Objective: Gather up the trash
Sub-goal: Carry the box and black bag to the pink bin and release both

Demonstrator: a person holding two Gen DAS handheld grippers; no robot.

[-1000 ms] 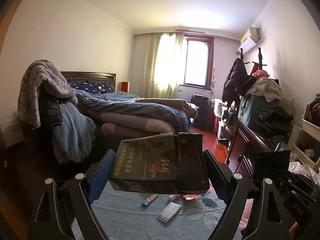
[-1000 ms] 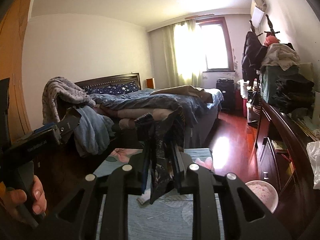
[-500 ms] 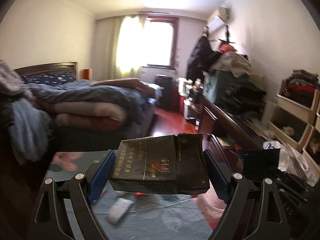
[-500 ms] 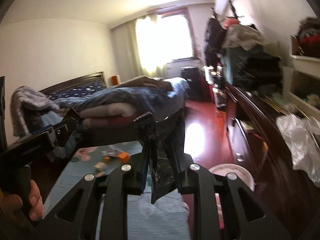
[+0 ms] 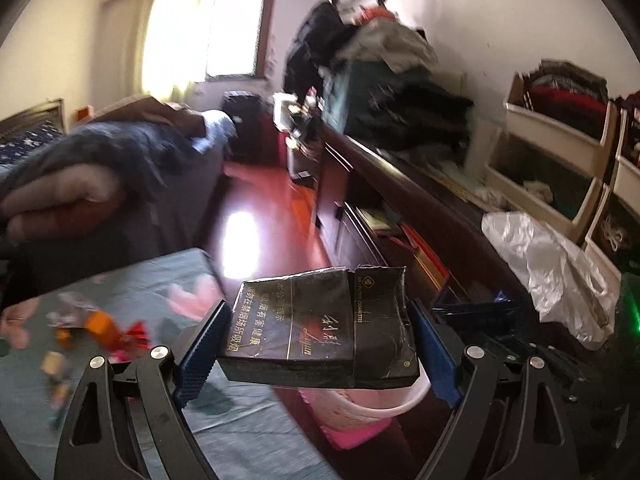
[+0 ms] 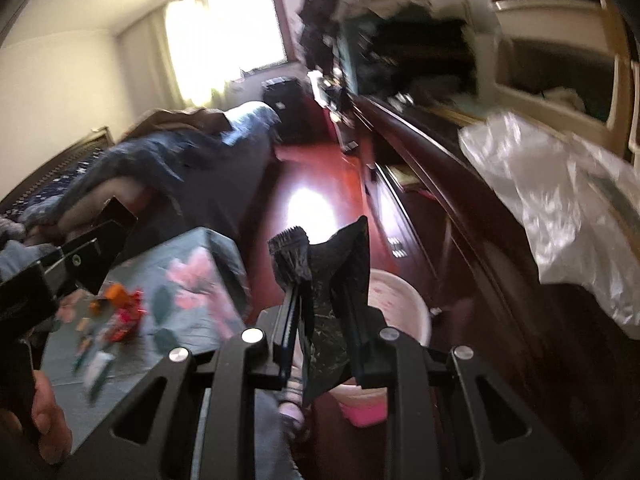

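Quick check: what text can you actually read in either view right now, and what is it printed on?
"吸烟有害健康": gold print on the black cigarette pack in the left gripper.
Pack's other gold lines and script logo: too small or warped to read.
Black wrapper in the right gripper: nothing legible.

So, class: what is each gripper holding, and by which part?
Left gripper: cigarette pack, clamped across its short ends. Right gripper: black wrapper, pinched mid-body.
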